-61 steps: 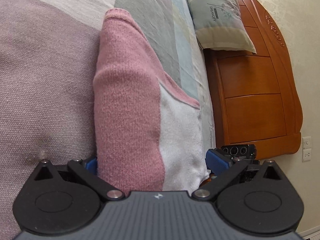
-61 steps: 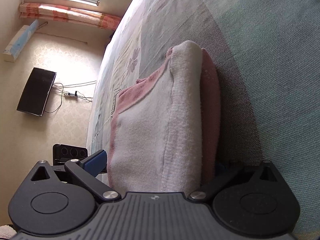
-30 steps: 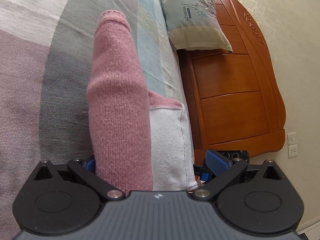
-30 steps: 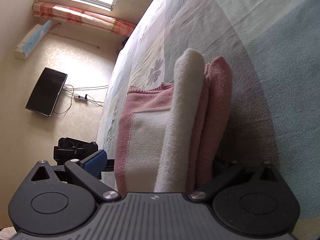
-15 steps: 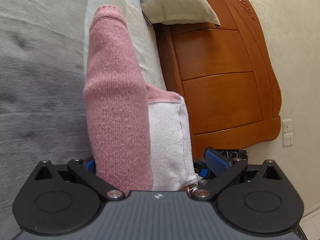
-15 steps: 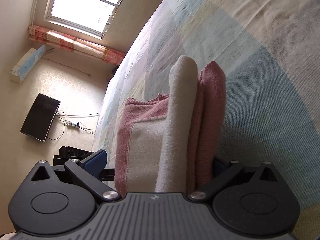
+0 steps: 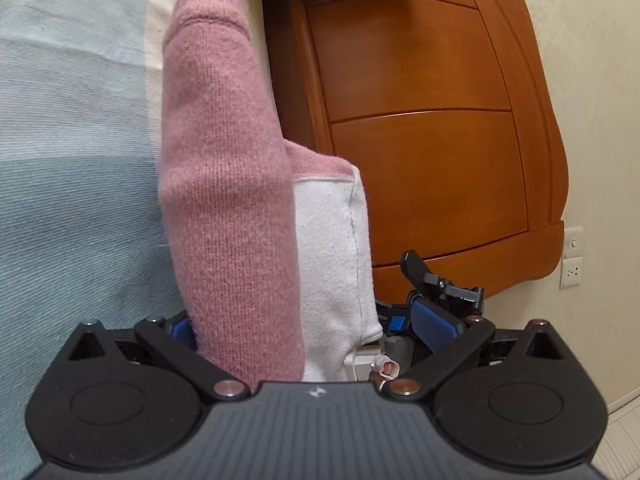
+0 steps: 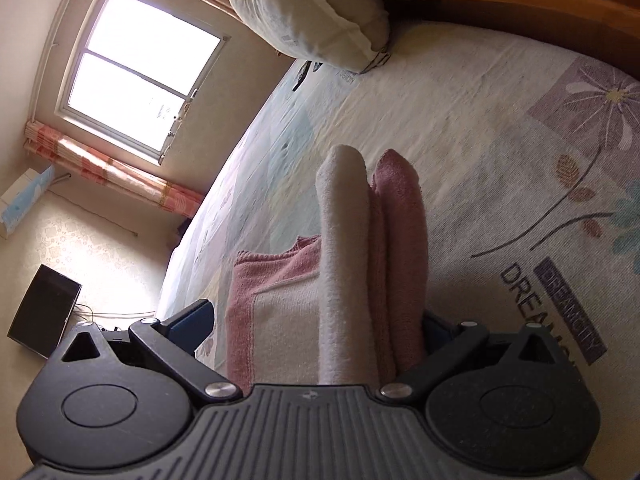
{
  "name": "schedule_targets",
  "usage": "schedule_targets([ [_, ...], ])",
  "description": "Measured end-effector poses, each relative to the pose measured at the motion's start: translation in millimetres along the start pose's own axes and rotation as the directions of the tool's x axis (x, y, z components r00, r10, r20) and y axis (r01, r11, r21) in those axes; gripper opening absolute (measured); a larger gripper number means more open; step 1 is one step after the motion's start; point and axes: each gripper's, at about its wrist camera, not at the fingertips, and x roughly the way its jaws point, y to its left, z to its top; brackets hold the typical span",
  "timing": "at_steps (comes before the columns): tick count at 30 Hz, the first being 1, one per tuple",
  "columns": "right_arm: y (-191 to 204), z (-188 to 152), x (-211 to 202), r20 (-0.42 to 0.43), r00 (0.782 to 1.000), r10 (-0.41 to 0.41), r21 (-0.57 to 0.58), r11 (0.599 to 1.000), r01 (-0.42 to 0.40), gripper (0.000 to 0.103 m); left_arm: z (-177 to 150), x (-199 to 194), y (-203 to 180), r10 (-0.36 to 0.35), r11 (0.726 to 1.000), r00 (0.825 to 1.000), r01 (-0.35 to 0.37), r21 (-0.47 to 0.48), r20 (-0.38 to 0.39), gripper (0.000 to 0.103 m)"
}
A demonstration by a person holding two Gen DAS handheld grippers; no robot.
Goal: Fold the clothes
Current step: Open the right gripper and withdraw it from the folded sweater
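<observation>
Left wrist view. The left gripper [image 7: 308,324] has its blue-padded fingers [image 7: 434,324] spread about a thick folded bundle, the pink and white sweater [image 7: 224,208]. The bundle does not fill the gap: a space shows between its white edge and the right-hand finger, so whether the fingers press on it cannot be told. The bundle runs straight away from the claw, long axis in line with the fingers, its far end a pink rounded fold. The bedspread [image 7: 72,152] lies to the left, the wooden headboard [image 7: 420,120] to the right. The other tool's dark parts show near, just right of the white edge.

Right wrist view. The right gripper [image 8: 316,328] straddles the same sweater [image 8: 344,264], seen edge-on as stacked white and pink layers; a flatter panel spreads left. The jaws stand wide, and a firm clamp cannot be confirmed. The bundle points toward the far pillow [image 8: 312,12] above the bedspread [image 8: 500,128].

Both claws hold near ends of one bundle, equally close; setting it down would likely mean lowering it along that shared axis.
</observation>
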Motion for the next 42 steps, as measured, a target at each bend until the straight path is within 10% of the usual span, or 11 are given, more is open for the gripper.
schedule_targets([
  [8,-34,15,-9,0.076,0.985,-0.154,0.010,0.988,0.154,0.103,-20,-24,-10,0.163,0.977,0.987,-0.162,0.137,0.005,0.101],
  [14,18,-3,-44,0.253,0.945,-0.207,-0.175,0.951,0.255,0.103,-58,-89,-52,0.354,0.837,0.919,-0.394,0.381,0.174,0.102],
  [17,42,-29,-29,0.214,0.956,-0.200,-0.290,0.921,0.258,0.103,-55,-109,-58,0.421,0.784,0.881,-0.473,0.403,0.215,0.102],
  [25,27,-57,6,0.234,0.889,-0.394,-0.297,0.842,0.451,0.103,-85,-126,-49,0.517,0.696,0.820,-0.570,0.437,0.246,0.102],
  [29,64,-78,16,0.340,0.844,-0.415,-0.458,0.710,0.534,0.103,-95,-134,-47,0.558,0.631,0.774,-0.630,0.453,0.300,0.102],
  [33,46,-85,54,0.361,0.744,-0.562,-0.533,0.531,0.659,0.103,-104,-140,-50,0.603,0.546,0.722,-0.684,0.483,0.340,0.102],
  [36,31,-82,35,0.350,0.785,-0.511,-0.452,0.642,0.619,0.103,-109,-147,-51,0.626,0.490,0.687,-0.714,0.500,0.369,0.102],
  [42,58,-121,-32,0.415,0.794,-0.445,-0.367,0.716,0.594,0.103,-124,-156,-47,0.642,0.456,0.660,-0.738,0.497,0.391,0.102],
])
